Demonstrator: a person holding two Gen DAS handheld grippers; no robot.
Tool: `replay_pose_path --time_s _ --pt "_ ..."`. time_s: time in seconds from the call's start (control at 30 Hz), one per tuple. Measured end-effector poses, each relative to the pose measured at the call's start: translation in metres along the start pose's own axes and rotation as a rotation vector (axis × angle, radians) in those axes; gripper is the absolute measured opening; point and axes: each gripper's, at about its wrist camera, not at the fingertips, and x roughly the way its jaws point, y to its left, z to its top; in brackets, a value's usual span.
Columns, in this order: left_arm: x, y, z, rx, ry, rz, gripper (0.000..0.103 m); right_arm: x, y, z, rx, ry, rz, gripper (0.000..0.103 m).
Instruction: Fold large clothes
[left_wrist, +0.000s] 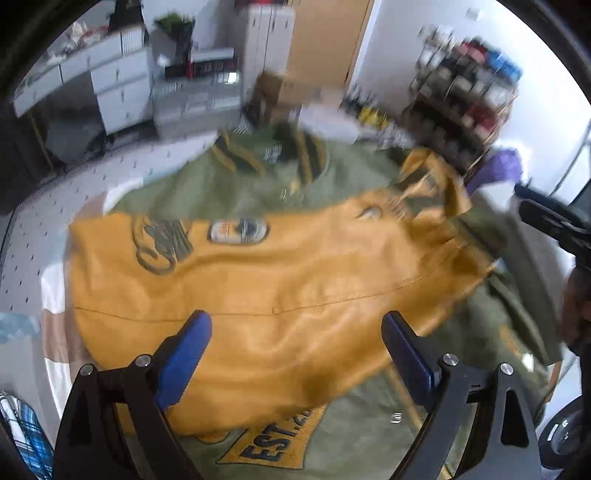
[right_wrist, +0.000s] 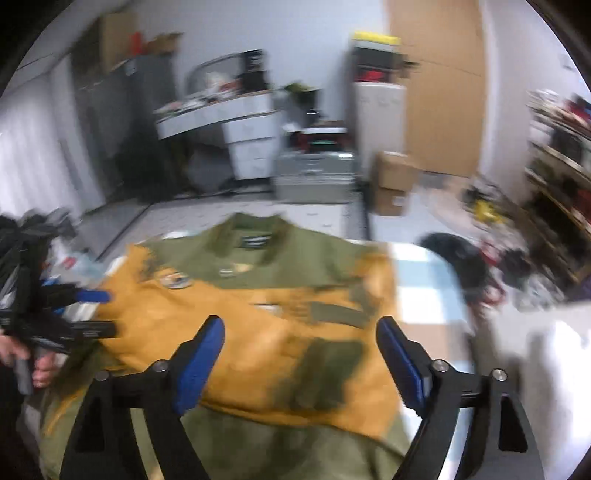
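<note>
both grippers hover open-fingered above the green-and-mustard jacket (left_wrist: 280, 266).

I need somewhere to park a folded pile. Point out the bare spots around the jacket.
Bare surface lies beyond the jacket's collar, toward the grey case, and on the checked cover beside its sleeve. The side by the left gripper is crowded with dark clutter.

Jacket (right_wrist: 258, 332) flat on table (right_wrist: 421, 266), sleeves folded across; collar (right_wrist: 251, 236) at far end.
</note>
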Motion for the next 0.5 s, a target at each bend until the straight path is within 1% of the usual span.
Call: replay_pose_path --time_s 0.03,0.07,0.1,0.13,0.2,0.23,0.27,0.3,0.33,0.37,0.4,0.43,0.47,0.5 --pt "0.015 0.004 -0.002 -0.013 0.05 -0.008 0.091 0.015 0.01 0.001 -0.035 0.047 0.012 0.085" --pt "0.035 0.01 -0.008 -0.037 0.115 0.016 0.09 0.032 0.018 -0.001 -0.063 0.093 -0.007 0.085" --pt "0.045 0.012 -0.013 -0.036 0.123 0.037 0.089 0.05 0.021 -0.007 -0.089 0.151 -0.041 0.083" --pt "0.044 0.008 -0.014 -0.002 0.083 0.059 0.09 0.074 0.021 -0.018 -0.111 0.232 -0.088 0.081" --pt "0.045 0.002 -0.02 0.024 0.065 0.087 0.09 0.11 0.016 -0.039 -0.132 0.348 -0.137 0.081" --pt "0.045 0.001 -0.021 0.036 0.066 0.095 0.09 0.118 0.014 -0.044 -0.126 0.359 -0.144 0.082" --pt "0.046 -0.002 -0.019 0.068 0.085 0.101 0.09 0.12 0.011 -0.048 -0.117 0.337 -0.145 0.083" --pt "0.041 -0.002 -0.016 0.083 0.102 0.102 0.09 0.12 0.011 -0.046 -0.122 0.334 -0.148 0.083" --pt "0.033 0.001 -0.013 0.073 0.098 0.09 0.09 0.119 0.012 -0.042 -0.124 0.341 -0.147 0.08" --pt "0.022 0.005 -0.008 0.062 0.071 0.059 0.09 0.114 0.011 -0.036 -0.115 0.333 -0.147 0.076" --pt "0.011 0.012 -0.003 0.061 0.027 0.056 0.091 0.103 0.009 -0.029 -0.098 0.297 -0.128 0.072" --pt "0.007 0.019 0.003 0.053 -0.008 0.088 0.091 0.09 0.009 -0.021 -0.091 0.244 -0.087 0.072" --pt "0.007 0.029 0.004 0.03 -0.018 0.128 0.091 0.092 0.014 -0.015 -0.09 0.204 -0.08 0.074" --pt "0.014 0.041 0.003 -0.007 -0.003 0.13 0.091 0.088 0.013 -0.012 -0.089 0.18 -0.091 0.074"
